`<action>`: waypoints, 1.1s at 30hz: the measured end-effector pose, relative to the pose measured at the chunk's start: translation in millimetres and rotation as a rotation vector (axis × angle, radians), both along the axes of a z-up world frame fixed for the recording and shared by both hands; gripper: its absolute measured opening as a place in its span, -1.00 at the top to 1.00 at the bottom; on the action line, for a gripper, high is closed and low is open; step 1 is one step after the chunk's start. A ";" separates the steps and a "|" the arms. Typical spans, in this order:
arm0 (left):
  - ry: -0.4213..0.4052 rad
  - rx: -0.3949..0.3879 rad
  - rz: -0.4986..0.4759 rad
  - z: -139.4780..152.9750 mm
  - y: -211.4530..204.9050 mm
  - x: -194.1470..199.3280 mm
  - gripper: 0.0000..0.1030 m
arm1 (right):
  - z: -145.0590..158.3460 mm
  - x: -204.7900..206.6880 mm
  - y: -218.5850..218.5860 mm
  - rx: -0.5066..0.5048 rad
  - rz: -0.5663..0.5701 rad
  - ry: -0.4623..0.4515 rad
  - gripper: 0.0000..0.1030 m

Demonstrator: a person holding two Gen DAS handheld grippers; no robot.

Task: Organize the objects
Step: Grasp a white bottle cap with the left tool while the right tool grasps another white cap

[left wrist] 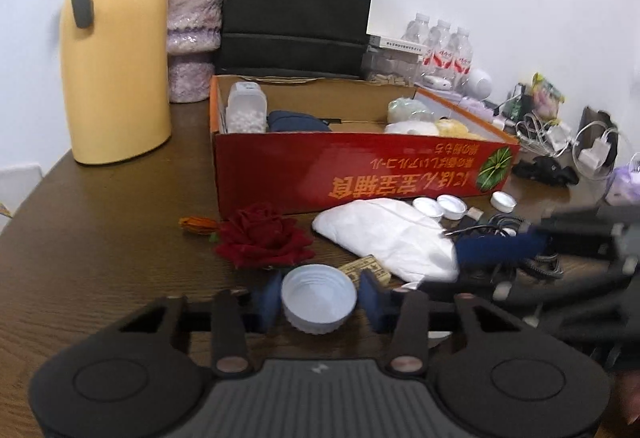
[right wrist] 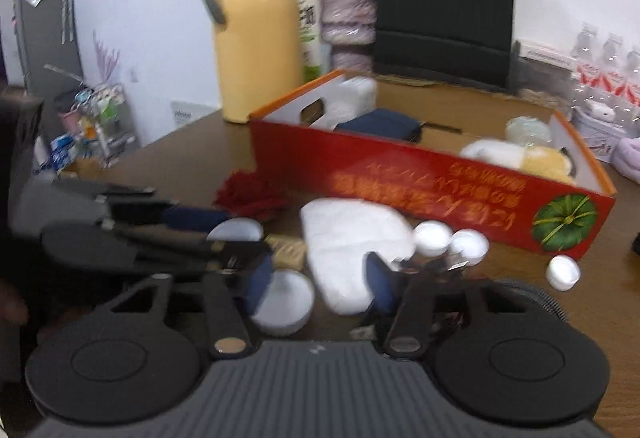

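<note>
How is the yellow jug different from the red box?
The yellow jug stands tall and narrow; the red box lies long and low. The jug is capped with a grey lid; the box is open on top with things inside. Both sit on the brown table.

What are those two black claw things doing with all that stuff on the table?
A person is tidying a cluttered brown wooden table with a handheld gripper in each hand. The left gripper has a white plastic screw cap between its blue pads, with small gaps either side. The right gripper reaches over another white round cap and a white crumpled cloth. Behind stands a partly filled red cardboard box.
</note>
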State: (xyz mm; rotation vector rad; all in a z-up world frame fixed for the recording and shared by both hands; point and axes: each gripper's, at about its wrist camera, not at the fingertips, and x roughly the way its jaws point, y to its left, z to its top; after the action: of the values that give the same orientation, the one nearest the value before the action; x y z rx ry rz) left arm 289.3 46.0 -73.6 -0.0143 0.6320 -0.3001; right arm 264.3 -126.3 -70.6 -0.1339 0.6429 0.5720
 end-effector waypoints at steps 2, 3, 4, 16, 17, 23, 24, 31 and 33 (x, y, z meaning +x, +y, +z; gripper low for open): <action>-0.003 0.015 0.019 1.9 1.9 -3.4 0.25 | -2.6 -7.4 2.3 -0.013 0.009 -0.004 0.07; -0.002 0.005 0.021 3.5 4.3 -6.1 0.25 | -3.0 -13.1 3.8 -0.018 0.027 -0.009 0.04; 0.001 -0.017 0.016 5.1 7.5 -9.6 0.25 | -3.2 -17.6 5.6 -0.021 0.048 -0.008 -0.01; 0.016 -0.038 0.065 16.7 12.1 -66.6 0.25 | -11.3 -33.4 23.5 -0.103 -0.009 -0.018 0.79; 0.019 -0.039 0.063 17.1 9.8 -76.3 0.25 | -9.8 -39.5 18.7 -0.108 -0.027 -0.022 0.79; 0.042 -0.009 0.045 6.3 -1.5 -114.2 0.25 | -9.7 -74.6 -10.1 -0.067 -0.086 0.014 0.62; 0.040 -0.012 0.052 5.8 -0.4 -115.8 0.24 | -8.1 -74.2 -10.1 -0.059 -0.098 0.006 0.28; -0.047 0.109 0.162 13.1 12.3 -118.9 -0.25 | 1.3 -33.5 31.7 -0.032 -0.027 -0.052 -0.28; -0.042 0.102 0.161 13.3 19.3 -121.4 -0.26 | -5.2 -19.5 44.6 -0.066 -0.021 -0.034 -0.24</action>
State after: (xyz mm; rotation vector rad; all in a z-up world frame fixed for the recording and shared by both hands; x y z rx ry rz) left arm 167.9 65.2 -60.3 0.0391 0.5997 -0.1121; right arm 244.8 -81.7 -75.9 -0.1978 0.6299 0.5280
